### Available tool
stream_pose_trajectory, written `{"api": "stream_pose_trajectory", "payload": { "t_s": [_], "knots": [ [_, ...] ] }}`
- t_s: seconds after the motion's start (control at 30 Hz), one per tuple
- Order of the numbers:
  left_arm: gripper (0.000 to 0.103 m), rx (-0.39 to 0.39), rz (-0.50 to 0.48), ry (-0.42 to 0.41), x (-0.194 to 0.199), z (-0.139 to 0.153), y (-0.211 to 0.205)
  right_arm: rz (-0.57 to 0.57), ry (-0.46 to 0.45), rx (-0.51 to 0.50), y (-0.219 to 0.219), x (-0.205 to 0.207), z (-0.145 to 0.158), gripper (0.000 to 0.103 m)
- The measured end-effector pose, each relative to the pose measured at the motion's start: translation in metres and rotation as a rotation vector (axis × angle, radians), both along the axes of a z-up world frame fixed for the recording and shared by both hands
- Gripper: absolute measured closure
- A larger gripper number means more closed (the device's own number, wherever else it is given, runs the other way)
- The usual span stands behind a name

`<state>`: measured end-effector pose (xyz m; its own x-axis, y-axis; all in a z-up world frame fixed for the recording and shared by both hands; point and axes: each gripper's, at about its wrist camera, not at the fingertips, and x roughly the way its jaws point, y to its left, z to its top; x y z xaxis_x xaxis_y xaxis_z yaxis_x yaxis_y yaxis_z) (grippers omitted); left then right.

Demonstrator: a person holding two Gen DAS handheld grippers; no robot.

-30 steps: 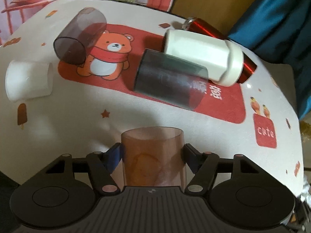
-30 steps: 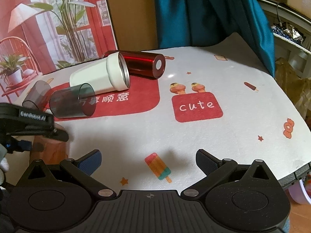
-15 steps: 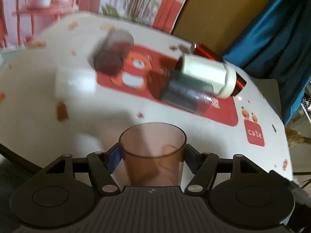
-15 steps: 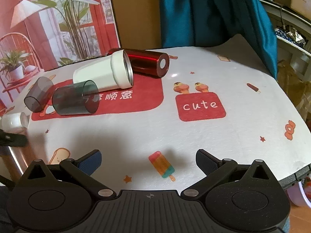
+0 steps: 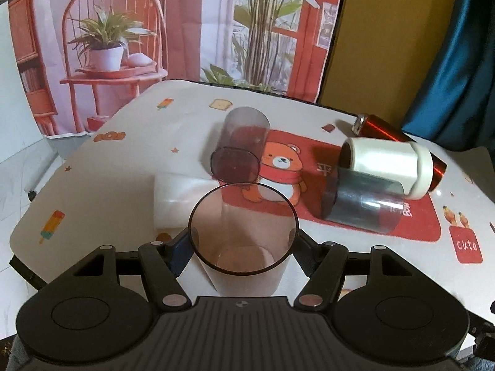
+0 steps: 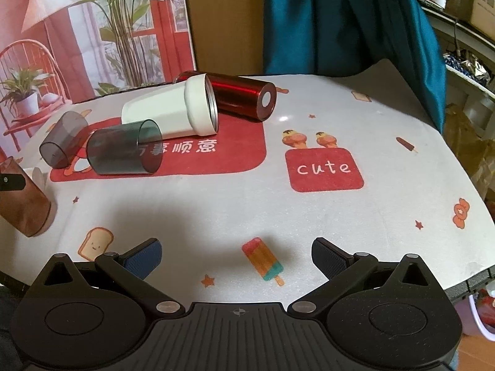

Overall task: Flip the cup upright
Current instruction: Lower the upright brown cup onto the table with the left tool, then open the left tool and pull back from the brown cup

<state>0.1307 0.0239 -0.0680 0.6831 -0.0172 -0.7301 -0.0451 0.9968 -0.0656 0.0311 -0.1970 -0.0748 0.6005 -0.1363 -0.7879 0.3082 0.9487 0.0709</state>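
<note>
Sitting mouth-up near the table's [image 6: 309,204] front left edge, the brown translucent cup [image 5: 243,241] is clamped between the left gripper's [image 5: 243,249] fingers; its base is hidden behind the gripper body, and the right wrist view shows it slightly tilted and cut off at the frame edge. The right gripper [image 6: 236,255] hovers spread wide over the popsicle print, holding nothing. Beyond lie a white cup [image 5: 182,199], two smoky tumblers, a white mug [image 5: 386,162] and a red flask [image 6: 241,95], all on their sides.

Soft indoor light, sharp focus, fisheye bending at the edges.
</note>
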Motion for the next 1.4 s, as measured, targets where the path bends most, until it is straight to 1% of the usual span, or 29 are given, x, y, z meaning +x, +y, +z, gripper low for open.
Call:
{"api": "stream_pose_trajectory", "payload": {
  "t_s": [0.13, 0.2, 0.27, 0.33, 0.4, 0.47, 0.53, 0.63, 0.77, 0.9, 1.0, 1.07, 1.27, 1.4],
  "knots": [
    [0.033, -0.001, -0.034, 0.020, -0.004, -0.006, -0.006, 0.008, 0.005, -0.003, 0.001, 0.001, -0.001, 0.000],
    [0.032, 0.020, -0.054, 0.019, -0.011, -0.008, -0.008, 0.009, 0.009, -0.002, 0.002, 0.002, -0.002, 0.000],
    [0.029, 0.008, -0.084, 0.047, -0.013, -0.008, -0.008, 0.008, 0.010, -0.003, 0.002, 0.001, -0.001, 0.000],
    [0.013, -0.012, -0.104, 0.059, -0.016, -0.006, -0.006, 0.009, 0.009, -0.002, 0.002, 0.001, -0.002, 0.000],
    [0.007, 0.004, -0.105, 0.055, -0.022, -0.001, -0.006, 0.012, 0.009, 0.002, 0.002, 0.001, 0.000, 0.000],
    [0.006, 0.006, -0.113, 0.066, -0.028, 0.005, -0.004, 0.019, 0.005, 0.007, 0.003, 0.001, 0.004, 0.000],
    [0.005, -0.010, -0.118, 0.084, -0.034, 0.013, 0.001, 0.029, -0.003, 0.008, 0.005, 0.000, 0.010, 0.000],
    [0.004, -0.002, -0.121, 0.082, -0.049, 0.025, 0.006, 0.052, -0.024, 0.010, 0.011, 0.000, 0.024, 0.000],
    [0.000, 0.039, -0.100, 0.075, -0.068, 0.036, 0.011, 0.082, -0.048, -0.007, 0.020, -0.002, 0.040, 0.000],
    [0.000, 0.096, -0.103, 0.057, -0.085, 0.043, 0.006, 0.102, -0.067, -0.019, 0.030, -0.008, 0.052, 0.000],
    [0.000, 0.113, -0.107, 0.048, -0.091, 0.043, 0.002, 0.102, -0.072, -0.031, 0.036, -0.013, 0.056, 0.000],
    [0.000, 0.115, -0.102, 0.037, -0.093, 0.043, 0.002, 0.108, -0.069, -0.039, 0.041, -0.017, 0.057, 0.000],
    [0.000, 0.086, -0.041, 0.048, -0.096, 0.041, 0.014, 0.127, -0.046, -0.052, 0.055, -0.020, 0.061, 0.000],
    [0.000, 0.063, -0.035, 0.057, -0.098, 0.038, 0.016, 0.160, -0.043, -0.075, 0.064, -0.022, 0.064, 0.000]
  ]
}}
